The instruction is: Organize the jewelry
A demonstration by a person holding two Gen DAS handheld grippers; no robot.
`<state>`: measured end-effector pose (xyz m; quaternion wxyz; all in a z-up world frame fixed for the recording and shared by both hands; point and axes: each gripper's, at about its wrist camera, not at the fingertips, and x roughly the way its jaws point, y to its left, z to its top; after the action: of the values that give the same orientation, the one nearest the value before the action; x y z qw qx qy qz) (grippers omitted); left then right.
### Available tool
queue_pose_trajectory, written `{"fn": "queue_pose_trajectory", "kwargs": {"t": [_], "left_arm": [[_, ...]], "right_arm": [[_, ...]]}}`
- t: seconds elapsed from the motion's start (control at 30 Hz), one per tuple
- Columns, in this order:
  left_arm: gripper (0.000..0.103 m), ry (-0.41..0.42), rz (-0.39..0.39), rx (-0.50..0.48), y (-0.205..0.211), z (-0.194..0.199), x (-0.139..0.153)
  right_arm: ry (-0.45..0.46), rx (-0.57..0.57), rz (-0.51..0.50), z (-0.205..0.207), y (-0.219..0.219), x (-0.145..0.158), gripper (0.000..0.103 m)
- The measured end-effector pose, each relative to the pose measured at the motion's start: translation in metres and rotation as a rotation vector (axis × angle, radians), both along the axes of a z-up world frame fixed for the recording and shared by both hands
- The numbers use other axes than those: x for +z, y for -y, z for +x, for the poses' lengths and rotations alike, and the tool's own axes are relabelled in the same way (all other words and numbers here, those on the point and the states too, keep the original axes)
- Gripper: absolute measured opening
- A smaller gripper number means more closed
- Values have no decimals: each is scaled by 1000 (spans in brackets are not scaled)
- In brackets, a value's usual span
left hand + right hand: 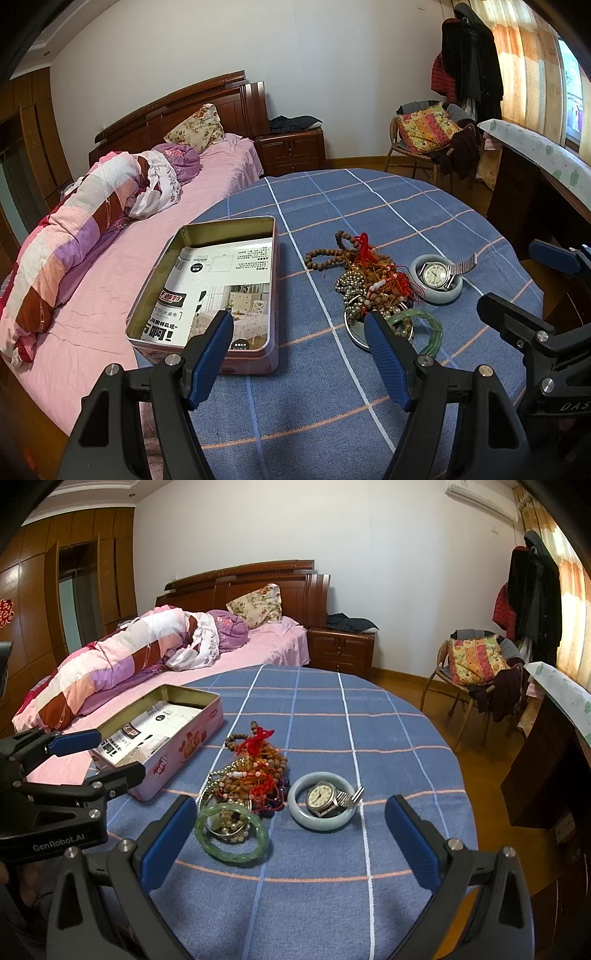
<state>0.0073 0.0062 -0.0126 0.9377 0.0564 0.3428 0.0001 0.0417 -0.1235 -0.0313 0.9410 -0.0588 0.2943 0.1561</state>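
— Fingers [384,354] of the left gripper [299,354] spread wide, nothing between them. Same for the right gripper [291,845]: blue pads [168,842] far apart, empty.

— And the jewelry?

— All out on the blue checked tablecloth [369,206]. Tangled heap of bead strings [251,775] with red cord in the middle; green bangle [232,834] at its near edge, lying over a metal ring and some beads; pale bangle [319,801] just to the right, with a wristwatch [323,797] resting inside it. Open tin box [207,288] to the left, only printed paper in the bottom.

— So which step?

— Probably the very start: nothing in the tin yet. Likely a first pick, then a carry over to the tin.

— Requirements for that?

— Lowering onto one loose piece, closing across a rim. Green bangle nearest to both, but tied up with the beads; may drag strands along. Pale bangle free of the heap, though carrying the watch.

— Pose?

— Both held above the near table edge, side by side, tilted forward and down toward the pile, touching nothing.
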Motion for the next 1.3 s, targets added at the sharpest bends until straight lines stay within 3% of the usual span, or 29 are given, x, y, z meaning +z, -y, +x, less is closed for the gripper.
{"fn": "queue_pose_trajectory", "kwargs": {"t": [0.3,0.5,0.87,0.9,0.97,1.0,1.07,1.13,1.3], "left_arm": [[73,-21,2,-2,-1,6,-10],[73,-76,-24,-21,5,22,-28],[72,-122,-17,-156,48,41,-49],[69,-131,-17,-165,50,43,-51],[51,-172,-31,-188,54,47,-56],[47,-198,-46,-200,54,50,-60],[24,-225,-67,-213,54,52,-64],[8,-222,-82,-224,54,51,-63],[7,-156,-109,-223,50,45,-48]], "right_arm": [[-28,18,-5,-2,-1,-10,103],[-63,-73,-11,21,30,-19,103],[-146,-118,-4,36,55,-37,99],[-151,-115,-1,37,55,-38,99],[-151,-109,-5,37,55,-39,99],[-150,-107,-7,37,56,-40,99],[-155,-104,-2,38,55,-41,99],[-161,-96,8,41,56,-42,98],[-178,-70,58,50,59,-42,80]]}}
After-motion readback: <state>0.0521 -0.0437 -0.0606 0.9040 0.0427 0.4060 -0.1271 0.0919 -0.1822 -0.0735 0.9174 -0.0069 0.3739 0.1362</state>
